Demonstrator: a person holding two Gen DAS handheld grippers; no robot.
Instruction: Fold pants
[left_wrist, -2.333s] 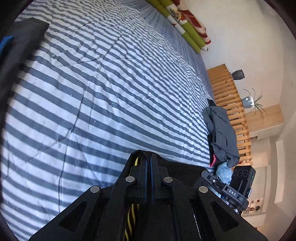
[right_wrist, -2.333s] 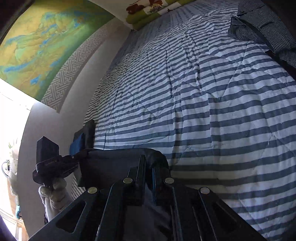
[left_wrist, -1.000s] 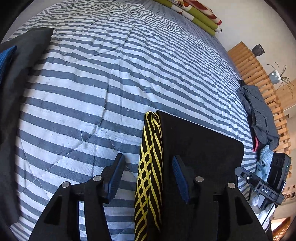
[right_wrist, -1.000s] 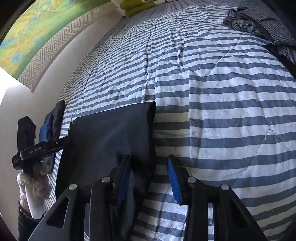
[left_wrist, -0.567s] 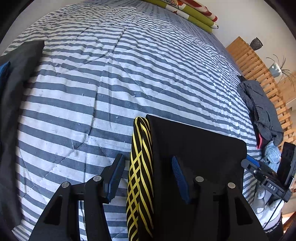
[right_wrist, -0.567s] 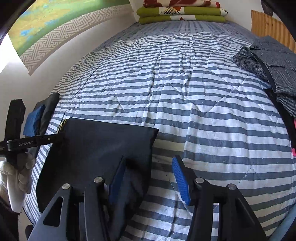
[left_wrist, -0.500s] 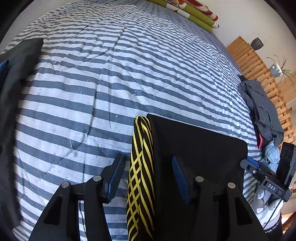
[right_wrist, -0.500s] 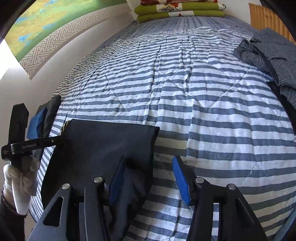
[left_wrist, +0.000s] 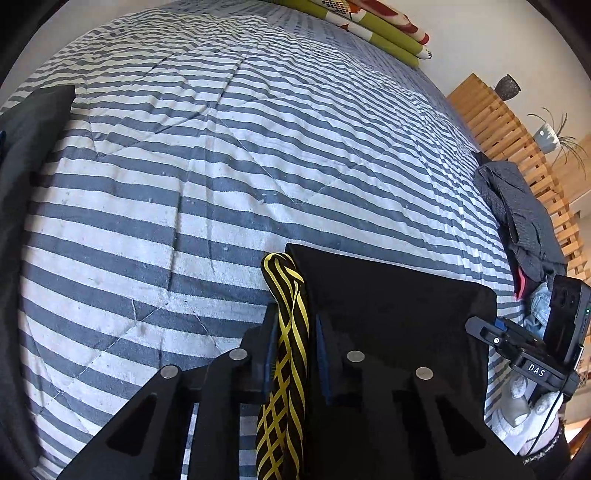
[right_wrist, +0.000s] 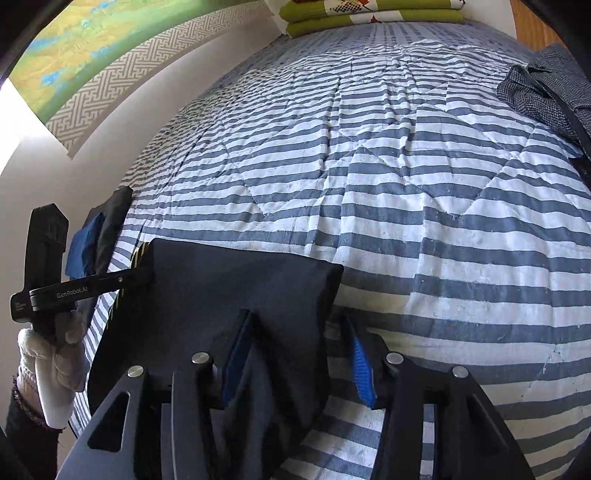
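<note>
Folded black pants (left_wrist: 388, 306) lie flat on the striped quilt (left_wrist: 221, 155). Your left gripper (left_wrist: 293, 325) pinches their yellow-striped band (left_wrist: 286, 350) at the left edge. Your right gripper (right_wrist: 295, 347) stands with jaws apart, straddling the pants' right edge (right_wrist: 325, 306) without clamping it.

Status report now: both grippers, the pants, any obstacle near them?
Left gripper shut on pants' yellow-striped edge. Right gripper open, straddling the other edge. Pants folded flat on striped quilt. Nothing in the way; grey clothes pile well aside.
</note>
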